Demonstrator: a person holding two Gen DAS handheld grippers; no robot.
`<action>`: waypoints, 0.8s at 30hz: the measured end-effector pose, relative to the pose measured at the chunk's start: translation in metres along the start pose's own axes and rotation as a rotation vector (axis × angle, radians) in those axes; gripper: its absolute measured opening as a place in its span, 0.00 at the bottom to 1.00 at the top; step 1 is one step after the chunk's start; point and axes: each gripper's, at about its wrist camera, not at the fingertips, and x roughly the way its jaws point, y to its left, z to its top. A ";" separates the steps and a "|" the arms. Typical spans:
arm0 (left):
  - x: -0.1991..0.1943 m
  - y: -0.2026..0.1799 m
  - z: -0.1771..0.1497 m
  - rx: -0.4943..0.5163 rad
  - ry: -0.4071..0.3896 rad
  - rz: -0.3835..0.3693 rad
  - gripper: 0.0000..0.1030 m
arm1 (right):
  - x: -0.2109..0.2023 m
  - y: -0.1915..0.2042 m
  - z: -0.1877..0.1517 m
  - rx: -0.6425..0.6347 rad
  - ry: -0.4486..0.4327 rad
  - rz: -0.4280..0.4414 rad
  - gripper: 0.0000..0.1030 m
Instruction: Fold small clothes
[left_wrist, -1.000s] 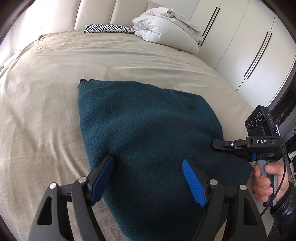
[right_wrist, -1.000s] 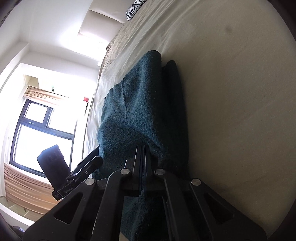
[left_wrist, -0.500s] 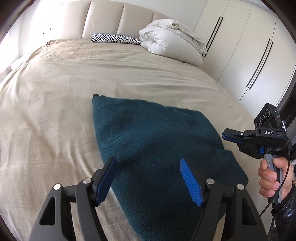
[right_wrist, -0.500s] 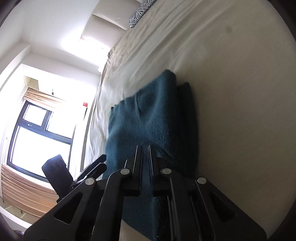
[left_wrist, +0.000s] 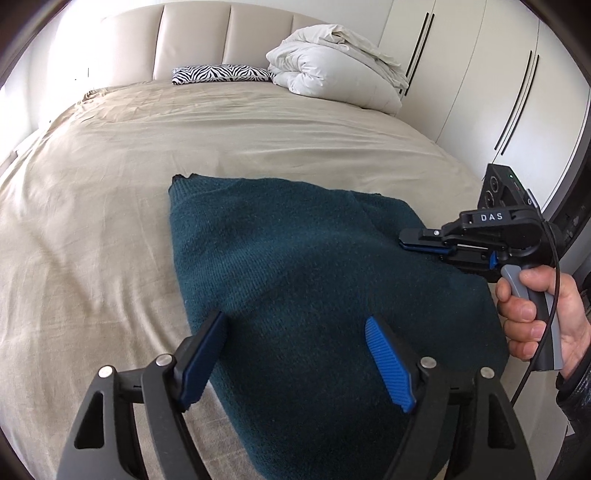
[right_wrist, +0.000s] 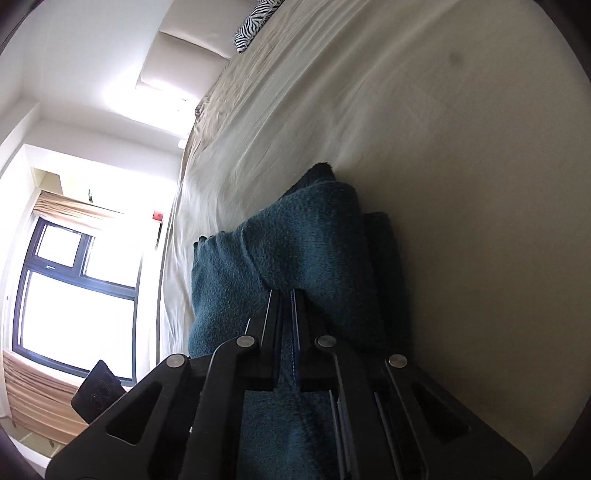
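A dark teal knitted sweater (left_wrist: 295, 266) lies folded on the beige bed sheet (left_wrist: 92, 221). My left gripper (left_wrist: 294, 319) hovers over its near part with blue pads wide apart. Its jaws are opening and press on nothing. A hand at the right holds my right gripper (left_wrist: 404, 238) level just above the sweater's right edge. In the right wrist view the right gripper (right_wrist: 286, 293) has its jaws closing to shut, with no cloth seen between them, in front of the sweater's (right_wrist: 295, 240) rolled fold. The left gripper's black body (right_wrist: 98, 387) shows at the lower left.
A zebra-striped pillow (left_wrist: 221, 74) and a bundled white duvet (left_wrist: 332, 66) lie at the padded headboard (left_wrist: 192, 40). White wardrobe doors (left_wrist: 480, 92) stand along the bed's right side. A window (right_wrist: 74, 295) is across the room.
My right gripper has drawn back from the sweater's fold, so more of the garment shows ahead of it. The left view has lifted slightly, and its jaws stay apart.
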 end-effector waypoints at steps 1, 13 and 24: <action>-0.006 0.001 0.000 -0.002 -0.010 0.004 0.74 | -0.008 0.001 -0.002 -0.008 -0.010 -0.021 0.01; -0.023 -0.023 -0.055 0.035 0.067 0.046 0.79 | -0.032 0.033 -0.101 -0.160 0.131 -0.022 0.09; -0.043 -0.018 -0.053 0.026 0.066 0.085 0.79 | -0.108 0.022 -0.097 -0.159 -0.079 -0.065 0.55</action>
